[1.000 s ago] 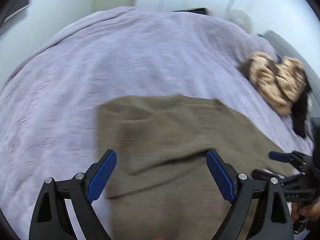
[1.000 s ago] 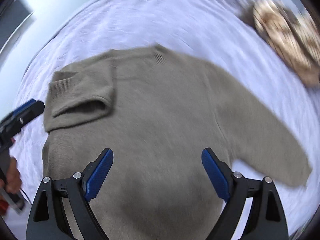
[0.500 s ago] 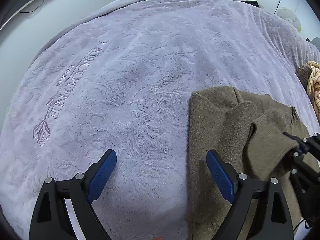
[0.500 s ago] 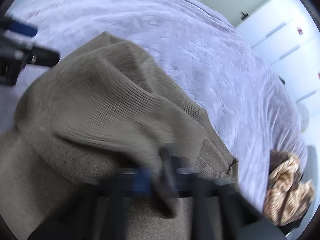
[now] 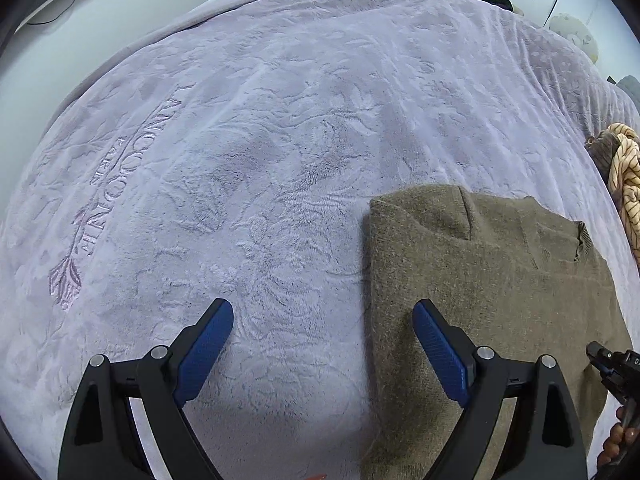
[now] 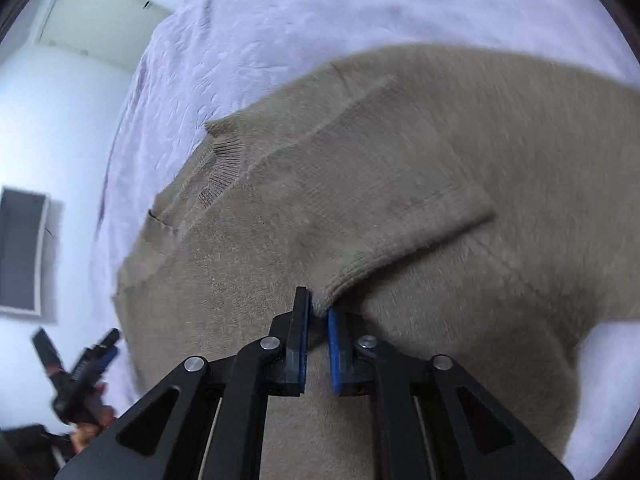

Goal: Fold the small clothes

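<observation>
An olive-brown knit sweater (image 5: 492,276) lies on the lilac bedspread (image 5: 248,152), at the right of the left wrist view. It fills the right wrist view (image 6: 400,168), with one sleeve (image 6: 360,216) folded across the body. My right gripper (image 6: 316,316) is shut on the sleeve's cuff, low over the sweater. My left gripper (image 5: 322,344) is open and empty, its right finger (image 5: 440,348) over the sweater's left edge and its left finger over bare bedspread.
A tan striped garment (image 5: 626,176) lies bunched at the bed's right edge. The bedspread has embroidered lettering (image 5: 108,184) at the left. White walls and cupboard doors stand behind the bed. A dark framed panel (image 6: 22,248) hangs on the wall.
My right gripper has shut on the sleeve cuff and carried the sleeve across the sweater's body. My left gripper has swung left, away from the sweater, and stays open.
</observation>
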A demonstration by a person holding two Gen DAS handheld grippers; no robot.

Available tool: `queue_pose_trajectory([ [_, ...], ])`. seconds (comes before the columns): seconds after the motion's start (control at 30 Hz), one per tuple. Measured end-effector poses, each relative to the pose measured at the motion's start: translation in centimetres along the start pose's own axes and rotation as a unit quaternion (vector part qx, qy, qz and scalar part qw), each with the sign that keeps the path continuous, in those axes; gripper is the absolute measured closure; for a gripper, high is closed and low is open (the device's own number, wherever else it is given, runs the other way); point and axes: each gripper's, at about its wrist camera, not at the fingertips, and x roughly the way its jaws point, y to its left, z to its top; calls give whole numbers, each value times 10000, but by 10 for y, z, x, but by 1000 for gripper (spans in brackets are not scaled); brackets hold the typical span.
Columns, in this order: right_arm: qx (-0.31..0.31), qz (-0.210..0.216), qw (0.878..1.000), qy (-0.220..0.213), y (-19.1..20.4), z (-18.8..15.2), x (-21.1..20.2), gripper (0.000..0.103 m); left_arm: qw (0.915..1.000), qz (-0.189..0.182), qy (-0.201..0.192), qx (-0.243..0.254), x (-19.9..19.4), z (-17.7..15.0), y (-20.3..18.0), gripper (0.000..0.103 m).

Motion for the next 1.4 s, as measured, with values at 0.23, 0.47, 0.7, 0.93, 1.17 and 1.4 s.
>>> queue_pose_trajectory([
  [0.23,200,337,9992,-73,4,10,-2,95,9999,3,-81,67,-13,-2,-11,11],
  [0.47,-612,-550,9965,-132,9,1,-15,97,9990,286,80,334,4,-14,-20,11],
  [0.7,-352,-157,9992,99,-6,-3,-19,90,9942,-972,448,47,16,1,-17,11],
  [0.93,-516,-4,9979,388,3,-20,-19,66,9827,-1696,726,-138,36,13,-23,65],
  [1.17,-824,281,9944,597,33,-33,-10,63,9783,-1961,612,275,26,22,-5,92],
  [1.4,-1349,927,9776,1324,97,-97,28,63,9853,-1663,378,115,26,21,13,92],
])
